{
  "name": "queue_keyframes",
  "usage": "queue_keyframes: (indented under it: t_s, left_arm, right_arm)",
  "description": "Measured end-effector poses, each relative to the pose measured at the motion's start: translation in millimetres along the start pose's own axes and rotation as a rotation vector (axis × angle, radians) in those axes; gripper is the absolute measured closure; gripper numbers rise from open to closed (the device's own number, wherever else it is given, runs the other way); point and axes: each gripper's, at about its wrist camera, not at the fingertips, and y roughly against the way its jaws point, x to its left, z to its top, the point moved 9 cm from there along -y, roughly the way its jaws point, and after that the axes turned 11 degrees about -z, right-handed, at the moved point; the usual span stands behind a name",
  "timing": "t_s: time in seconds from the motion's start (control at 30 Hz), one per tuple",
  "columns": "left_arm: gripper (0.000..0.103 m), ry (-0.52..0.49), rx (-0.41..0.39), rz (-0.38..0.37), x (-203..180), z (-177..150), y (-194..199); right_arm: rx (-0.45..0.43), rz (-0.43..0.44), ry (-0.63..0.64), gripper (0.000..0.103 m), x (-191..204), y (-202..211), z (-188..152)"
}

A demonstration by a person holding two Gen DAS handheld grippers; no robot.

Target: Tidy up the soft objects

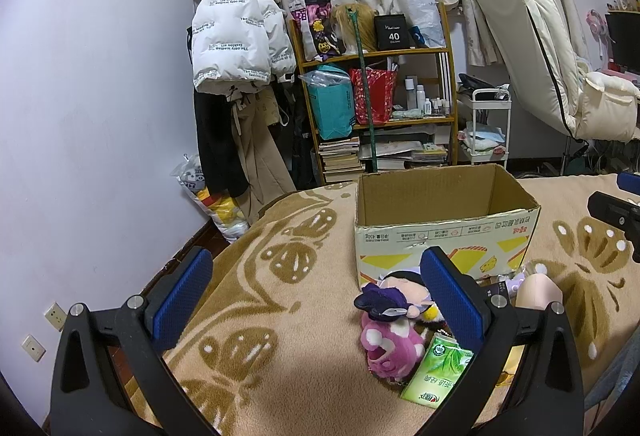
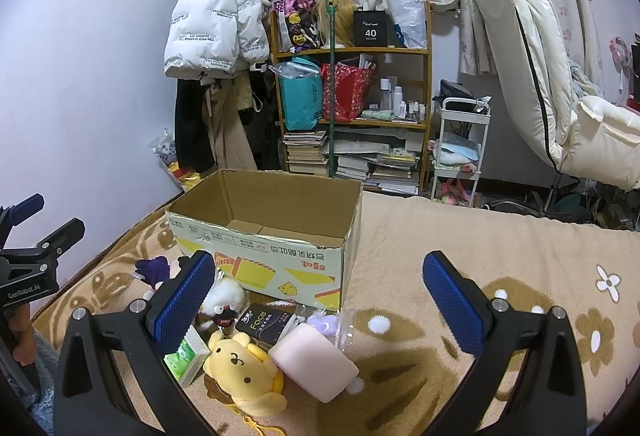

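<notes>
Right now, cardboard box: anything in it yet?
Looks empty: the cardboard box stands open-topped, and the right wrist view shows bare bottom flaps; near corner is hidden.

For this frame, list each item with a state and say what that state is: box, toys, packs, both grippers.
cardboard box: open-topped, upright, empty as far as visible
yellow dog plush: lying on blanket, outside box
pink plush: lying on blanket, outside box
green tissue pack: sealed, flat on blanket
black tissue pack: lying before box
left gripper: open, empty
right gripper: open, empty

Matt cardboard box point(image 2: 264, 236), fuzzy blanket point(image 2: 500, 256), glossy tissue pack point(image 1: 434, 372)
</notes>
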Motion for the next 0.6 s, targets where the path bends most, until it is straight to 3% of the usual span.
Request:
queue_keyframes:
  t_s: [0.6]
  left_arm:
    - [0.0,-0.001,-0.001,0.001,5.4,-0.4,0.5]
  right_arm:
    - [0.001,0.001,-0.003,0.0,0.0,-0.8,-0.2]
